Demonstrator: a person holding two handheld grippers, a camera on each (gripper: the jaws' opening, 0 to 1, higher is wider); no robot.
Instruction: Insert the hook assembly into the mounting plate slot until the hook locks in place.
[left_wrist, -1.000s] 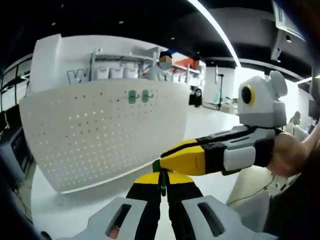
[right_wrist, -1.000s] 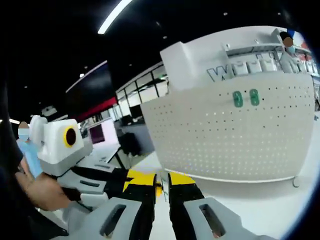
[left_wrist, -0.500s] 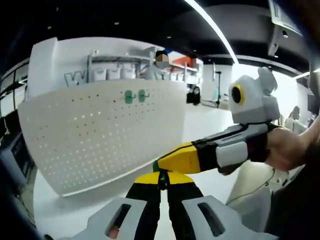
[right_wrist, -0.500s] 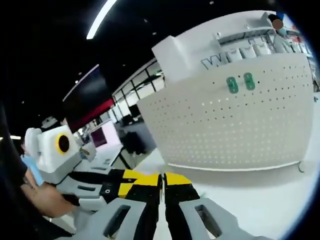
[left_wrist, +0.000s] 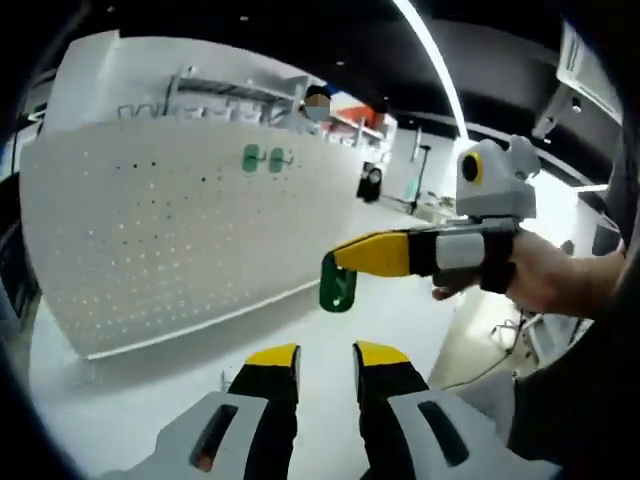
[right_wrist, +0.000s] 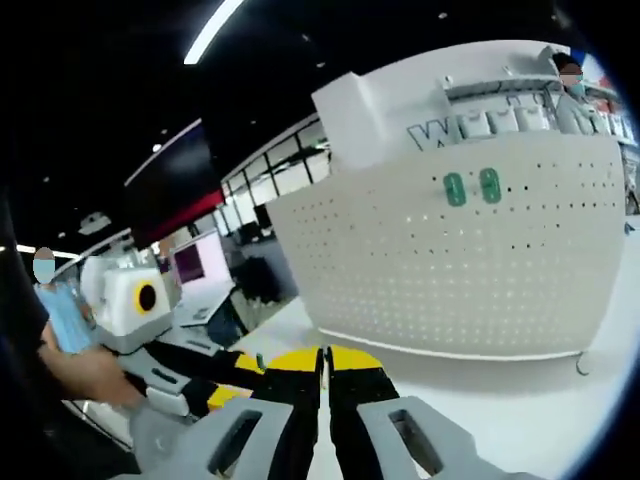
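Released since earlier, green hook (left_wrist: 338, 287) hangs in right gripper (left_wrist: 345, 258) jaws; left gripper (left_wrist: 326, 362) jaws parted

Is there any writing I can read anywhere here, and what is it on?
"W": large raised letter on the white wall above the pegboard, clearest in the right gripper view at.
The letters after it: too blurred to read.
Grippers and green hooks: no readable writing.

Matt white perforated mounting plate (left_wrist: 170, 220); glossy green plastic hook assembly (left_wrist: 338, 288).
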